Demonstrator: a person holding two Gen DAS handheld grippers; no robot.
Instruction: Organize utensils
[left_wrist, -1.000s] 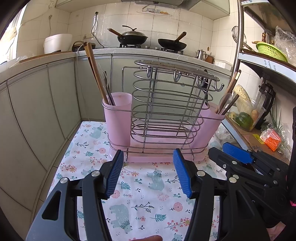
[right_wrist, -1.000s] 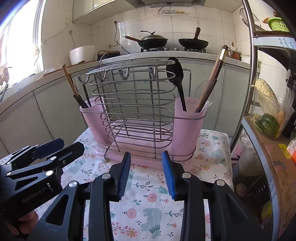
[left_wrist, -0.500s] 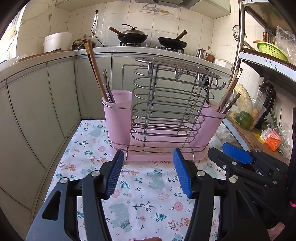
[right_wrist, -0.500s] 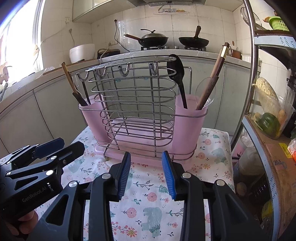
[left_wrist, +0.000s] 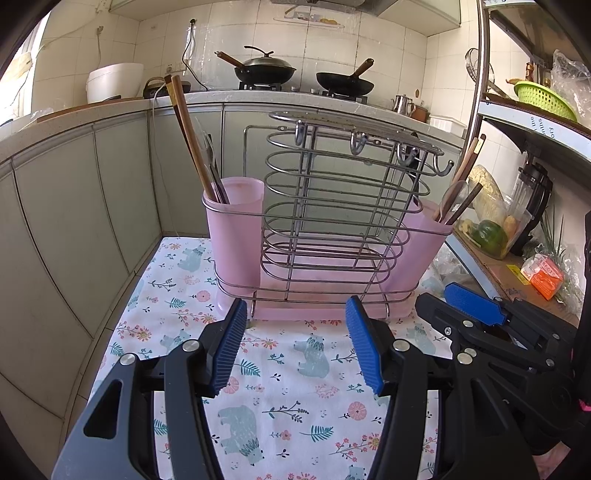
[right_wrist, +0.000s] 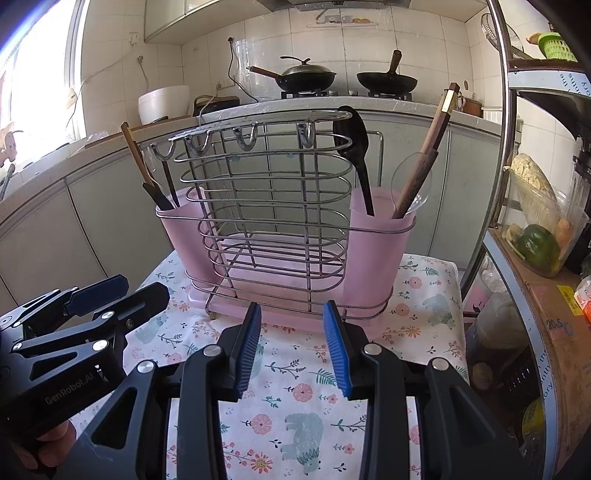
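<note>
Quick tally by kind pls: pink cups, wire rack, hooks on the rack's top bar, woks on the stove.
pink cups: 2
wire rack: 1
hooks: 4
woks: 2
Total: 9

Utensil rack (left_wrist: 325, 225) stands on the tablecloth (left_wrist: 295, 369), counter (left_wrist: 110, 110) behind

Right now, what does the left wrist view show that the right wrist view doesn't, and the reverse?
Only the left wrist view shows the orange box on the shelf. Only the right wrist view shows the black spoon clearly, standing in the right cup. Both show the wire rack, its two pink cups, the floral cloth, two woks, and both grippers open: left gripper, right gripper.
</note>
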